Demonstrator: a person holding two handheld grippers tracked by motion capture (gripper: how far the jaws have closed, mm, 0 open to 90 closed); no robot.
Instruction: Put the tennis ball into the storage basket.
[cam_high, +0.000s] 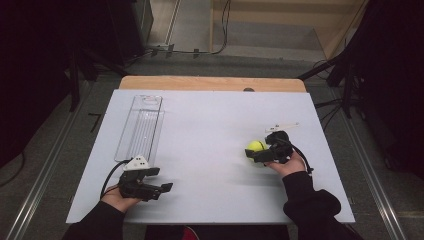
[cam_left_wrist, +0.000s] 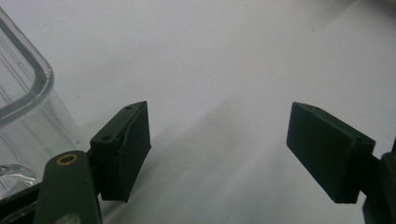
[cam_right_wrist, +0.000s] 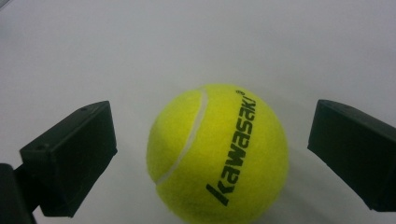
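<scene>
Tennis ball (cam_right_wrist: 217, 151) between spread right gripper (cam_right_wrist: 212, 154) jaws, untouched.

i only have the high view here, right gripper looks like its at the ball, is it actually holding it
Observer: No. In the right gripper view the tennis ball sits between the jaws of the right gripper, which stand wide, with a gap on each side.
Operator: any text on the ball
Observer: Yes, "kawasaki" is printed in black along its side.
Operator: ok and the left one, anything in it
Observer: Nothing. In the left gripper view the left gripper is open over the bare white table.
Operator: where is the clear tray relative to it
Observer: The rounded corner of the clear tray stands just outside one jaw, at the left edge of that view.
</scene>
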